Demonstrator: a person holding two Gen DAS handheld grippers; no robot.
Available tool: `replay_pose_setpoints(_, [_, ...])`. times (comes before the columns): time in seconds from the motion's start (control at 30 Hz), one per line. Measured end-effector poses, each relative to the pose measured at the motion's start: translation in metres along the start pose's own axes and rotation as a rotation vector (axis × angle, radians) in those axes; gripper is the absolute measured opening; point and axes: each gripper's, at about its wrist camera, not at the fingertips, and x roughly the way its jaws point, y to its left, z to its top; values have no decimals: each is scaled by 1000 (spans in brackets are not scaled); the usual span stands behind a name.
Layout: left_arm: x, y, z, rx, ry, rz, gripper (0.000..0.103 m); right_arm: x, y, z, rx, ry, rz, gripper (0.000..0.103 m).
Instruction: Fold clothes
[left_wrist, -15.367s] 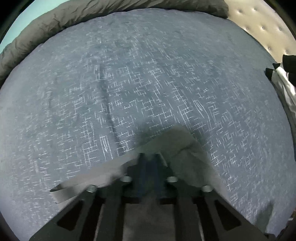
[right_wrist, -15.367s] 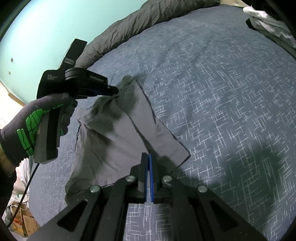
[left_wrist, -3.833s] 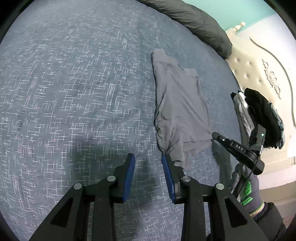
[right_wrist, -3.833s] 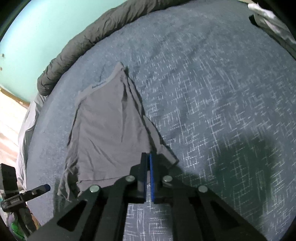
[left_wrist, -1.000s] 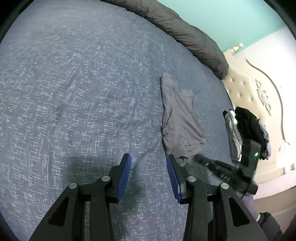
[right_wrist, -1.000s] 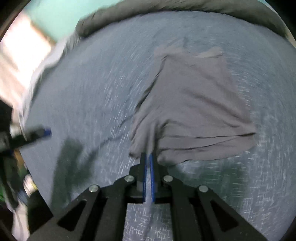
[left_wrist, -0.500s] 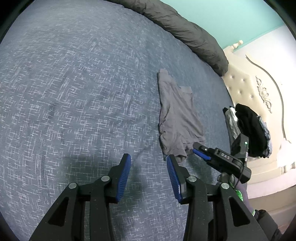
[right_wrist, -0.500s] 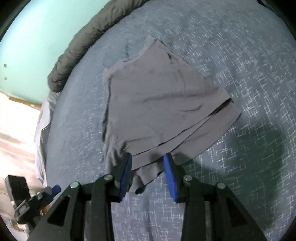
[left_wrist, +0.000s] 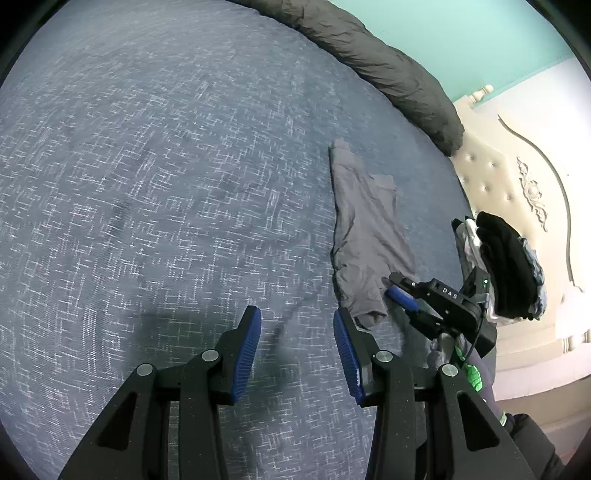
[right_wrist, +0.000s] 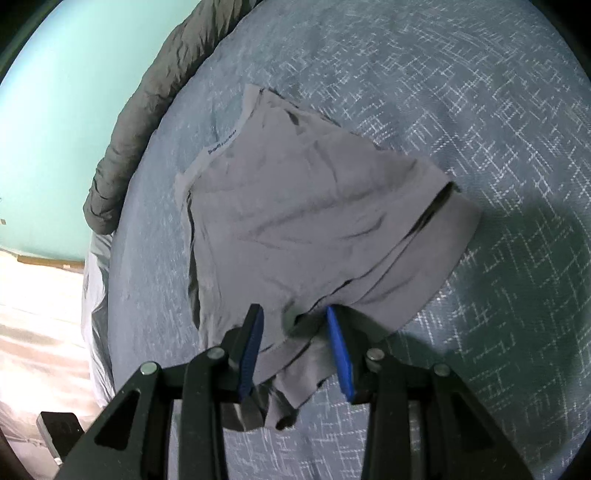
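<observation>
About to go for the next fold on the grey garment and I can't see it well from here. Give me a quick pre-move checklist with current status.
1. Right gripper released: ok. Its jaws have just opened and stand apart, with the near hem of the grey garment lying between them, unpinched.
2. Left gripper free: ok. Open, nothing between the pads, only bedspread below.
3. Garment lying flat: not ok. Layers are offset at the near edge, with a bunched bit under the right gripper.
4. Waistband aligned: cannot tell, its far side is hidden.
5. Room to fold: ok. The clothes pile sits apart, near the headboard.
</observation>
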Motion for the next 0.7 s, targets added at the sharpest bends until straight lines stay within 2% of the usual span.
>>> replay_pose_setpoints(0.1, [-1,0,-1,0,0,0,44,8,8,3,-7,-5,6,35])
replay_pose_setpoints(0.17, [0,0,-1,0,1,1,45,12,10,6,-30,7,-5,26])
replay_pose_setpoints(0.2, [0,0,-1,-1,2,1,45,14,11,8,-40,9,-15,18])
replay_pose_setpoints(0.33, [1,-1,-1,5,6,2,45,10,18,12,-76,-7,-19,3])
replay_pose_setpoints(0.57, [7,-6,-5,11,18,-5,45,-13,37,28,-141,-42,-25,2])
replay_pose_setpoints(0.7, [10,-9,-8,13,24,-8,45,-22,41,40,-142,-60,-63,2])
